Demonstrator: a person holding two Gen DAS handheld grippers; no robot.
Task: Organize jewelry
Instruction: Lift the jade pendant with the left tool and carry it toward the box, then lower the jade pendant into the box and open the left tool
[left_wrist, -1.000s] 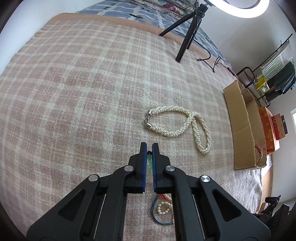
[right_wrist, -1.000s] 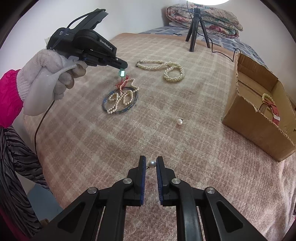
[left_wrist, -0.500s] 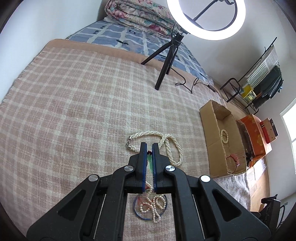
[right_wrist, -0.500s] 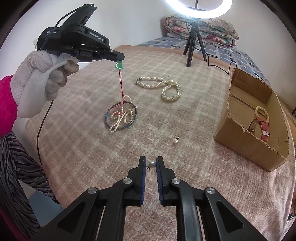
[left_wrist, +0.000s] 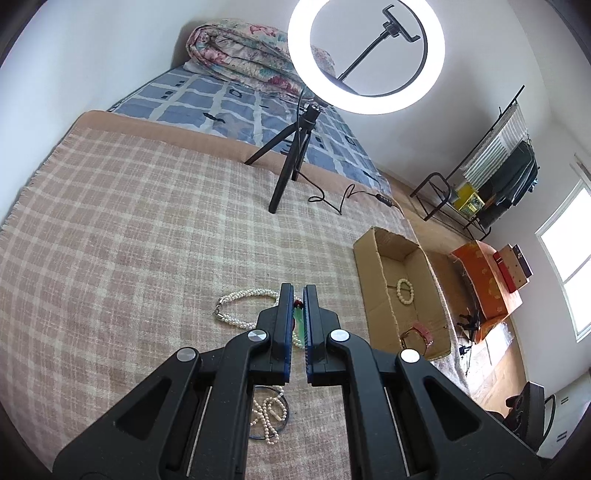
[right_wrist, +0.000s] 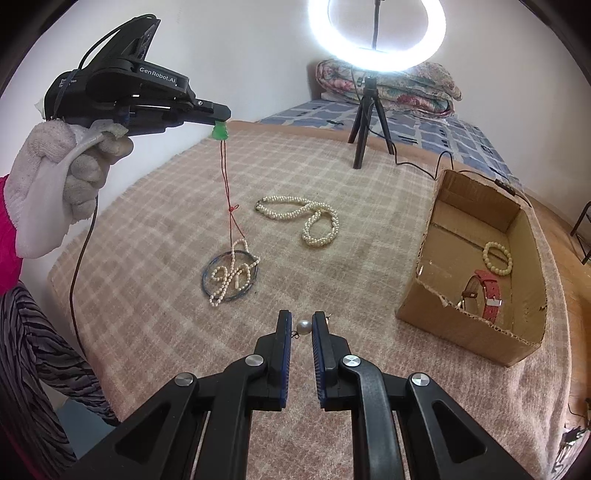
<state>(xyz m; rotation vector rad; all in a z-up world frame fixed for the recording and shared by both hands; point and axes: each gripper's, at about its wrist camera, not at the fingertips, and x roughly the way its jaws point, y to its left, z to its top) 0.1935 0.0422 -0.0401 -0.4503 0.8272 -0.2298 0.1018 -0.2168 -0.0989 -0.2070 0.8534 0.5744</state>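
Note:
My left gripper (left_wrist: 297, 291) is shut on a green pendant (left_wrist: 297, 325), also seen in the right wrist view (right_wrist: 219, 132). Its red cord (right_wrist: 227, 192) hangs down to a thin pearl strand (right_wrist: 232, 275) lying in a blue ring (right_wrist: 207, 271) on the plaid blanket; the cord's lower end is among the pearls. My right gripper (right_wrist: 303, 326) is shut on a pearl earring (right_wrist: 304, 327), low over the blanket. A thick pearl necklace (right_wrist: 306, 219) lies further back. The cardboard box (right_wrist: 476, 332) at right holds a pearl bracelet (right_wrist: 497, 257) and a red watch (right_wrist: 487, 293).
A ring light on a tripod (right_wrist: 367, 122) stands on the bed behind, its cable (right_wrist: 417, 162) trailing toward the box. Folded quilts (right_wrist: 406, 92) lie at the far end. The bed's edge drops off right of the box (left_wrist: 439, 295).
My left gripper has risen high with the pendant, pulling the red cord taut. The right gripper, still holding the earring, has moved nearer the box; the loose earring is out of sight.

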